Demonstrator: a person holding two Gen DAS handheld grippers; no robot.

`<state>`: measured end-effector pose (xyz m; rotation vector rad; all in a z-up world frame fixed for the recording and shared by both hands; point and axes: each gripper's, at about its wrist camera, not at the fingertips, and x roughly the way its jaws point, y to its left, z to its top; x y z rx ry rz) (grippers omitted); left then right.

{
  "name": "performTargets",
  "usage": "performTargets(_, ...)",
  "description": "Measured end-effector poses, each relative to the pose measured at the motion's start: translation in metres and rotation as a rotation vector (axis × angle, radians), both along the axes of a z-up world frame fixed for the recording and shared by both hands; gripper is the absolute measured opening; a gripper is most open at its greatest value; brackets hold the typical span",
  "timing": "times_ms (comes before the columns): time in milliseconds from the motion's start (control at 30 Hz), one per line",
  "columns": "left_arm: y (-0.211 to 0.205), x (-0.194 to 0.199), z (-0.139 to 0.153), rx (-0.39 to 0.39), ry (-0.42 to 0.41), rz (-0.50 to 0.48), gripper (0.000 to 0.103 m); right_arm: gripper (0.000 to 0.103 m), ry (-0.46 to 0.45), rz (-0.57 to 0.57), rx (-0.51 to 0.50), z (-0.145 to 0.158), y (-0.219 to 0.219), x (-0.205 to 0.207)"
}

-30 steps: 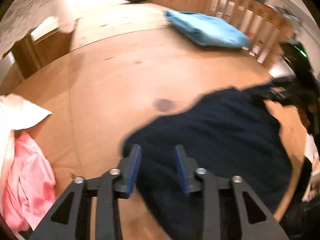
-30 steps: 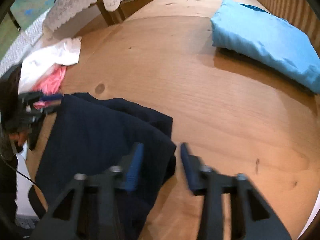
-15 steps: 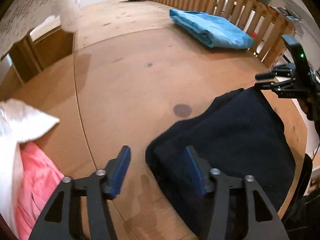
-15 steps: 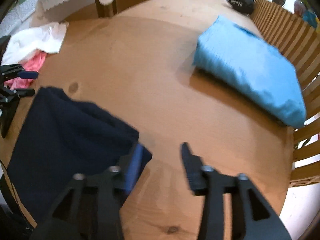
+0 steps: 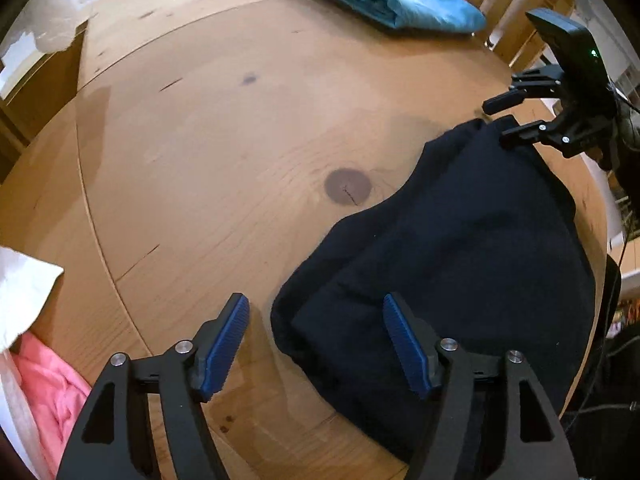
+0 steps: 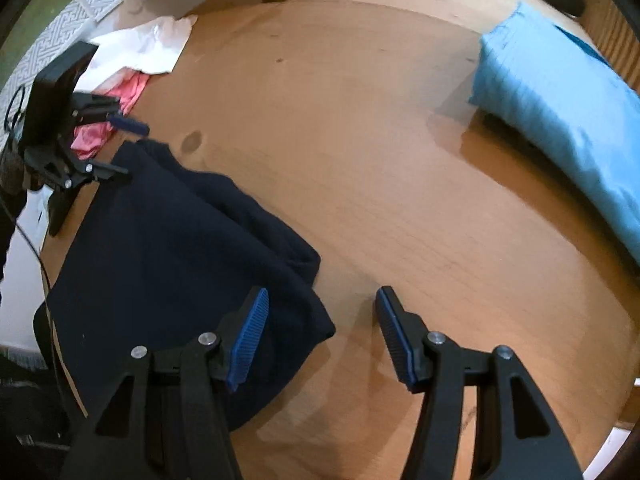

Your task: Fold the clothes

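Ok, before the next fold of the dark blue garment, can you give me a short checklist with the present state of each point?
1. Left gripper free of cloth: ok, jaws opening, pads touch nothing, garment corner lies below them.
2. Right gripper free of cloth: ok, jaws opening, nothing pinched.
3. Dark blue garment resting on the table: ok, though its near edge reaches the rim.
4. Fold lying flat: not ok, ridges show along the far edge.
5. Folded light blue garment out of the way: ok, apart.
6. Pink and white clothes out of the way: ok, apart.
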<state>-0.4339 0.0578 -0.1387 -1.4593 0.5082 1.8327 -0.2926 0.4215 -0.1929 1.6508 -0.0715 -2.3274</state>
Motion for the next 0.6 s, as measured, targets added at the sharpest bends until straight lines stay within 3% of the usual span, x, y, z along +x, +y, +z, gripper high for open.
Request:
performTargets(167,0.005,0.000,-0.003,-0.034,0.021,-0.064,0.083,0.061,0.039,0.055,-0.012,-0.002,-0.001,0.003)
performTargets(400,-0.001,0.002,-0.005,-0.020,0.043,-0.064,0.084,0.062,0.022,0.162,0.047,-0.002,-0.018,-0.002)
performTargets(500,-0.001,0.003,-0.004,-0.017,0.041,-0.057,0.079,0.063,0.009,0.188,0.071,-0.002,-0.022,-0.001)
performTargets(600,0.002,0.010,0.000,-0.002,0.030,-0.092,0.053,0.062,-0.004,0.177,0.079,-0.001,-0.021,-0.001)
